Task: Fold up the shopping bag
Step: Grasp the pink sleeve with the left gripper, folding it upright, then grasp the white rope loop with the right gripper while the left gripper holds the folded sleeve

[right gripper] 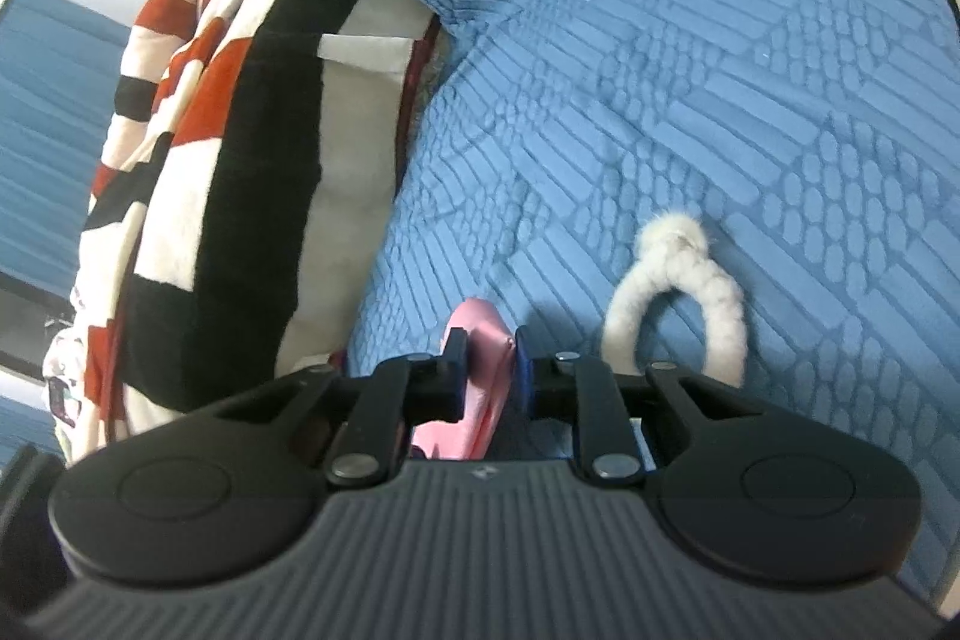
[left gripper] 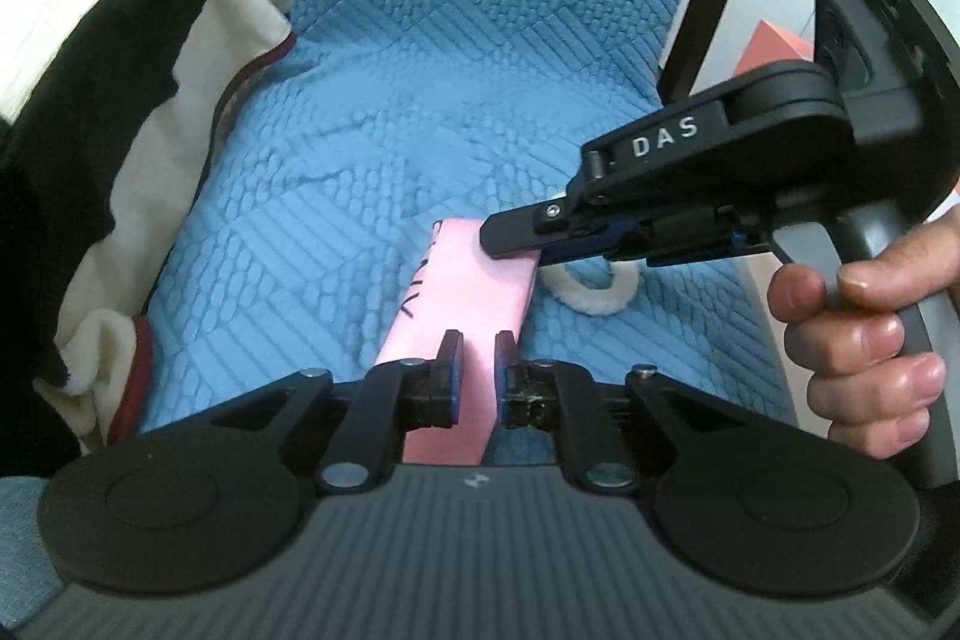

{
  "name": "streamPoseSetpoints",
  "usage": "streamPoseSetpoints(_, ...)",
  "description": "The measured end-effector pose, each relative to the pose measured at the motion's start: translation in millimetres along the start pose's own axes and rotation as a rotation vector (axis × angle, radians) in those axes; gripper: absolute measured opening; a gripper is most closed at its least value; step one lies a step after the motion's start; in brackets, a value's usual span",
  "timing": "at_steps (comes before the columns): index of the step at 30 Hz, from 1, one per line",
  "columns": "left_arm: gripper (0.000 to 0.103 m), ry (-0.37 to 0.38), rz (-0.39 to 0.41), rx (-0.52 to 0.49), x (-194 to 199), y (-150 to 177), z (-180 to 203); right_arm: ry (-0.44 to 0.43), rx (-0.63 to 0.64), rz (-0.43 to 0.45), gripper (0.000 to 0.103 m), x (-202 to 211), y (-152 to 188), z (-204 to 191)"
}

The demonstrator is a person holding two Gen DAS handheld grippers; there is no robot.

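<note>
1. Left gripper [left gripper: 478,358]: its jaws stand a narrow gap apart above the near end of the shopping bag [left gripper: 456,280]. Pink fabric shows through the gap and also spreads out past the left finger, so the bag is wider than the gap. Whether the pads brush the fabric I cannot tell.
2. Right gripper [left gripper: 516,247]: it reaches in from the right side and is clamped on the bag's far right corner. One black finger lies across the top of the corner and the blue-padded finger sits at the bag's edge below it. In its own wrist view, pink fabric fills the space between the two pads [right gripper: 489,358].
3. A hand [left gripper: 864,328] wraps the grey handle of the right gripper, fingers curled around the front.
4. The shopping bag is folded into a long, narrow pink block with dark lettering [left gripper: 414,292] along its left side. It lies on the flat part of the blue quilted cover [left gripper: 420,70], running from near to far, nearer the cover's right edge than its left.
5. A white rope loop [left gripper: 594,301] lies on the cover just beside the bag's far right corner, under the right gripper; from the right wrist it curves up to a knot.
6. A red, black and white blanket [left gripper: 120,40] is heaped along the cover's left edge, well apart from the bag.
</note>
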State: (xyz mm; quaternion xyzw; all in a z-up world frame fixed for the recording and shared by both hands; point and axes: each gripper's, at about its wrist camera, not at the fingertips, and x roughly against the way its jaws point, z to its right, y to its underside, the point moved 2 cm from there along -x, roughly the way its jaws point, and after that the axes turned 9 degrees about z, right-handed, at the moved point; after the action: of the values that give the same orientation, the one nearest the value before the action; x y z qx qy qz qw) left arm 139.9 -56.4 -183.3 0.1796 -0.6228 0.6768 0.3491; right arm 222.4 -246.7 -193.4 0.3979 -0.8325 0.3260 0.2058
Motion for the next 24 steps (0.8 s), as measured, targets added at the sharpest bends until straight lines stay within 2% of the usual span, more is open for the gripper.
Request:
streamPoseSetpoints(4, 0.039, 0.003, 0.021, -0.076, 1.2, 2.4, 16.5, 0.000, -0.014, 0.005, 0.019, 5.2, -0.5, 2.9)
streamPoseSetpoints(6, 0.041, -0.016, 0.021, -0.143, -0.4, 5.6, 24.9, 0.004, -0.025, 0.000, 0.019, 5.3, -0.5, 4.7)
streamPoseSetpoints(10, 0.041, -0.139, 0.036, -0.293, -13.9, 17.0, 43.0, -0.012, -0.048, -0.010, 0.019, 6.1, -0.6, 6.6)
streamPoseSetpoints(15, 0.041, -0.222, 0.024, -0.418, -29.8, 28.9, 53.8, -0.023, -0.064, -0.005, 0.018, 8.5, -0.7, 6.9)
streamPoseSetpoints(20, 0.034, -0.239, 0.007, -0.407, -34.4, 31.8, 47.8, -0.038, -0.075, -0.004, 0.018, 9.1, -0.9, 8.5)
streamPoseSetpoints(22, 0.024, -0.240, -0.001, -0.384, -36.5, 30.8, 41.9, -0.049, -0.084, -0.003, 0.018, 9.5, -1.6, 9.0)
streamPoseSetpoints(24, 0.019, -0.241, 0.001, -0.349, -34.9, 28.9, 37.0, -0.060, -0.082, -0.001, 0.018, 9.7, -2.1, 7.7)
